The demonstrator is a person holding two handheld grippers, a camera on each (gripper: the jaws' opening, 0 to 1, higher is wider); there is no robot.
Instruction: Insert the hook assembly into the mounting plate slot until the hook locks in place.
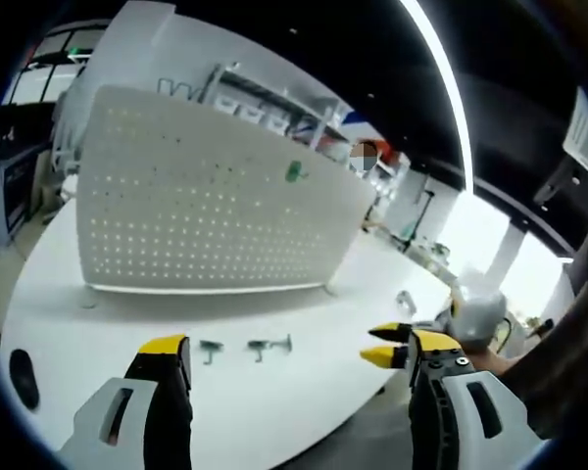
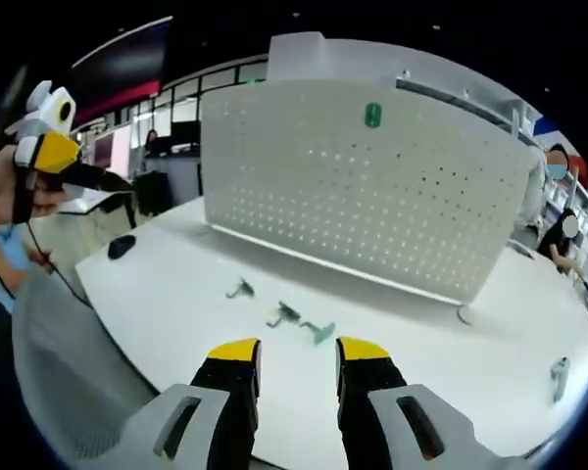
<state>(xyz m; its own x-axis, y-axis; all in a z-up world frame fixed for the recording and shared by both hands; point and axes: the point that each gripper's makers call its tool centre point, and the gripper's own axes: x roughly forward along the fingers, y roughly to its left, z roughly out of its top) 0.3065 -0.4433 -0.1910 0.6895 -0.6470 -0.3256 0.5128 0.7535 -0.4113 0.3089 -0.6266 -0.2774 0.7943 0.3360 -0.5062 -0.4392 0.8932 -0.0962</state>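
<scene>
open right gripper (image 2: 296, 354), two hooks (image 2: 301, 322), one pegboard (image 2: 372, 196)

One white pegboard panel (image 2: 372, 196), standing upright on one white table (image 2: 176, 284). One green tag (image 2: 372, 115) high on the panel. Three small metal hooks loose on the table in the right gripper view: one to the left (image 2: 240, 288), one in the middle (image 2: 284, 314), one just right of it (image 2: 319, 332); only two told apart in the left gripper view (image 1: 211, 349) (image 1: 269, 345). One dark oval object (image 2: 122, 246) near the table's left edge. One small metal clip (image 2: 560, 375) far right.
</scene>
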